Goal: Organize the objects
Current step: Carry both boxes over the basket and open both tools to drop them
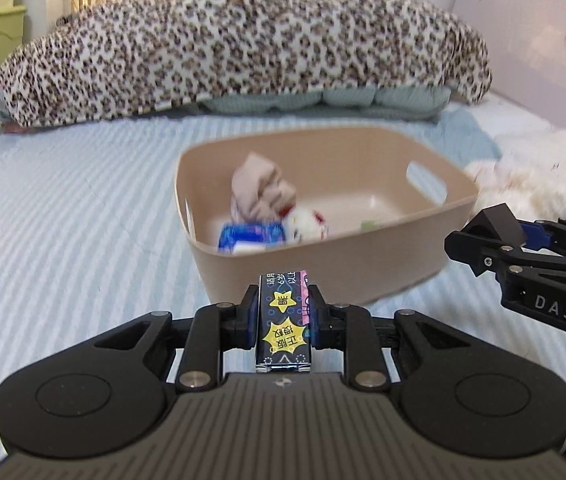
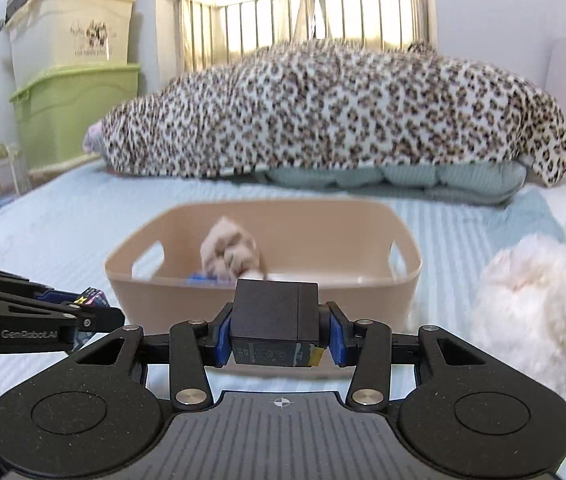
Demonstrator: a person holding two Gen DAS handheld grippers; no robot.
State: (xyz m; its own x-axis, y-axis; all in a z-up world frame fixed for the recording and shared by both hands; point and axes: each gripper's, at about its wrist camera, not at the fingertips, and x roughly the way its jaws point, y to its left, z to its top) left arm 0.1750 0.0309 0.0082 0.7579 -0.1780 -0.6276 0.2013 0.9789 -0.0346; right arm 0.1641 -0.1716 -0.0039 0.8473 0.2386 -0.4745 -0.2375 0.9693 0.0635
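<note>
A beige plastic bin stands on the bed ahead; it also shows in the right wrist view. Inside lie a pink cloth, a blue packet and a small white plush. My left gripper is shut on a dark flat packet with yellow stars, held just before the bin's near wall. My right gripper is shut on a black box-shaped adapter, also close before the bin. Each gripper shows in the other's view: the right gripper, the left gripper.
A leopard-print blanket over teal cushions lies behind the bin. A white fluffy thing lies right of the bin. Stacked storage boxes stand at the far left beside the bed. A light blue striped sheet covers the bed.
</note>
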